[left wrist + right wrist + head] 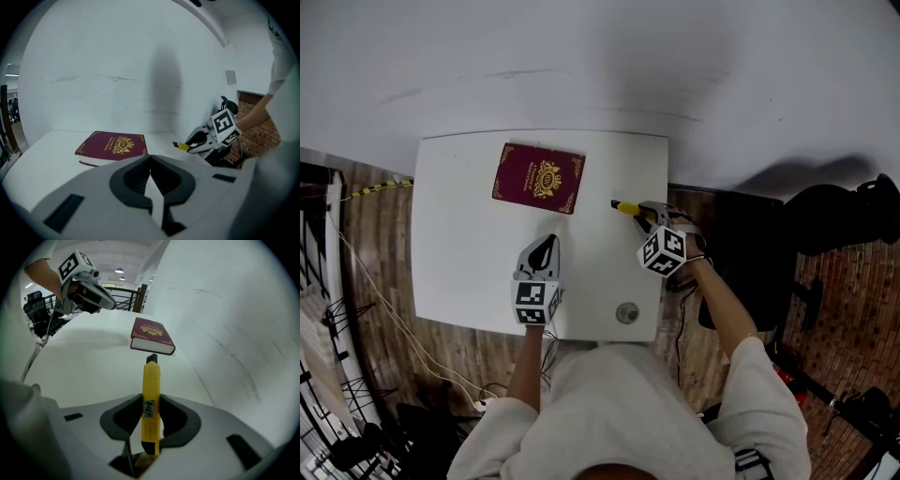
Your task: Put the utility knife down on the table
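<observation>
Right tool grips the yellow utility knife over the white table; left tool closed, empty. Wooden floor, white wall.

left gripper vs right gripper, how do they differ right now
The right gripper clamps a yellow utility knife; the left gripper is shut and empty. The left gripper is over the middle of the table, the right gripper at its right edge. Both face the maroon book.

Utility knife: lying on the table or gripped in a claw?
Gripped: the utility knife is clamped by its yellow body in the right claw.
</observation>
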Demonstrator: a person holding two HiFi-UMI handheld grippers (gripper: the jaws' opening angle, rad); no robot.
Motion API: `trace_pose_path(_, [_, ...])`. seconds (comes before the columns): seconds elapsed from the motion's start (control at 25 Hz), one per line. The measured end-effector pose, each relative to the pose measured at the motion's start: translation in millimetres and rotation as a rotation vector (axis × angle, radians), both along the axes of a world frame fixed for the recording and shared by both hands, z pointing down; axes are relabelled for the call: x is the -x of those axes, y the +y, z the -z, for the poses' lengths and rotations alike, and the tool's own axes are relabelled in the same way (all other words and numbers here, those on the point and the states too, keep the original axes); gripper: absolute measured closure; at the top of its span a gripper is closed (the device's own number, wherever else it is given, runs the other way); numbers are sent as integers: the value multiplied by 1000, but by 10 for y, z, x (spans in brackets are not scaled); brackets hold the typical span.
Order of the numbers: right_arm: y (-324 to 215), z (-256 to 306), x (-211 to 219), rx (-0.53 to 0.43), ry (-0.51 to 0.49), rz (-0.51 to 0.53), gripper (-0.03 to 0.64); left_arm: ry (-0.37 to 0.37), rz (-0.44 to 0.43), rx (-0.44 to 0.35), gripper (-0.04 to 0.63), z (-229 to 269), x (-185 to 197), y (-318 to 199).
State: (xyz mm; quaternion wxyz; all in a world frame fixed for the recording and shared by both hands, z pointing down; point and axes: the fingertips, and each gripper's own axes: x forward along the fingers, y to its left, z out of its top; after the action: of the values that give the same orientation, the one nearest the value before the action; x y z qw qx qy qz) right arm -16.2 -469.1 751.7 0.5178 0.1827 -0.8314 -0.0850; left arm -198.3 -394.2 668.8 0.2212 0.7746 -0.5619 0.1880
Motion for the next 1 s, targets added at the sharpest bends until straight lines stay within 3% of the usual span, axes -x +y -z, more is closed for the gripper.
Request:
trace_pose_path(0.44, [-109, -246, 140, 22, 117, 131, 506, -11, 7, -1, 589, -6, 19, 46])
trace_pose_path(1.0, [-183, -388, 205, 102, 151, 172, 503, -6, 27, 5, 588, -5, 98, 67])
